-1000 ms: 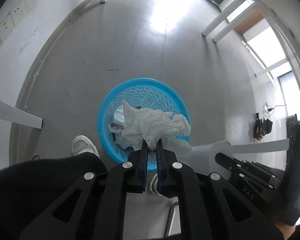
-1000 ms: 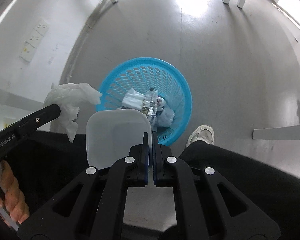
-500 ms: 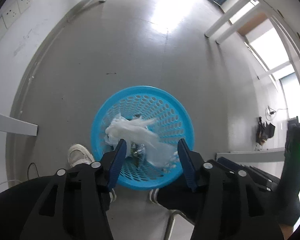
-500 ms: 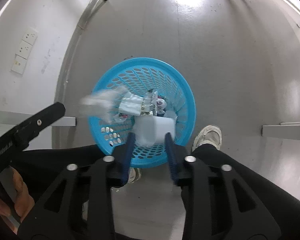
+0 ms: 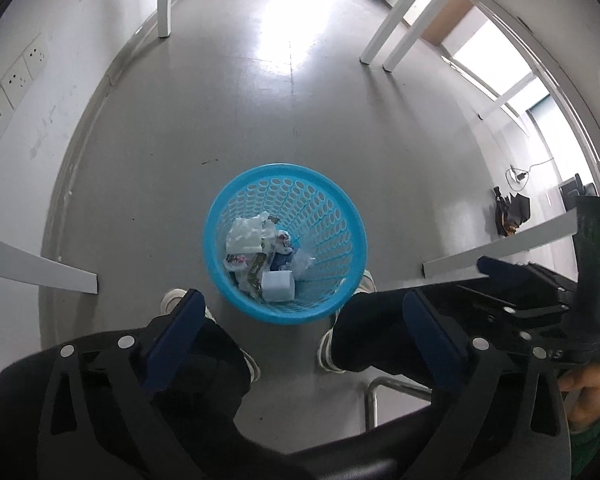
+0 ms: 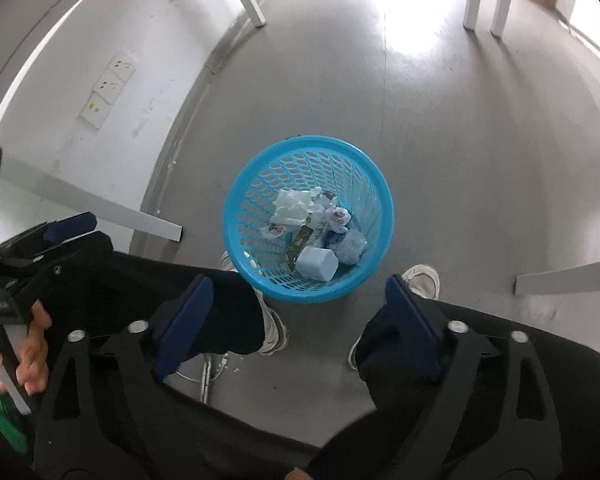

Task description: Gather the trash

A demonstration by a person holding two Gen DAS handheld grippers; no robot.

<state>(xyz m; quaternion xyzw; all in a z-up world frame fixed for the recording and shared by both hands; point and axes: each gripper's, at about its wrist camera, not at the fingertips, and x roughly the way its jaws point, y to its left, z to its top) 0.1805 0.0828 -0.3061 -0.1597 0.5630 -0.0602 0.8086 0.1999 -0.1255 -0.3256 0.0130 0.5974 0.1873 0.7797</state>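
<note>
A blue perforated waste basket (image 5: 332,208) stands on the grey floor; it also shows in the right wrist view (image 6: 364,184). Inside lie a crumpled white tissue (image 5: 244,234), a pale square plastic container (image 5: 278,286) and several wrappers. The tissue (image 6: 292,206) and the container (image 6: 316,264) show in the right wrist view too. My left gripper (image 5: 300,320) is open and empty, high above the basket's near rim. My right gripper (image 6: 300,312) is open and empty, also above the near rim. Each gripper shows at the edge of the other's view.
The person's dark-trousered legs and white shoes (image 6: 422,280) stand at the basket's near side. White table legs (image 5: 40,272) reach the floor at left, and more (image 5: 384,44) at the far right. A wall with sockets (image 5: 16,76) runs along the left. A metal chair frame (image 5: 380,392) is below.
Both grippers opened wide and rose. The tissue dropped from the left gripper and the plastic container from the right; both now lie in the basket.
</note>
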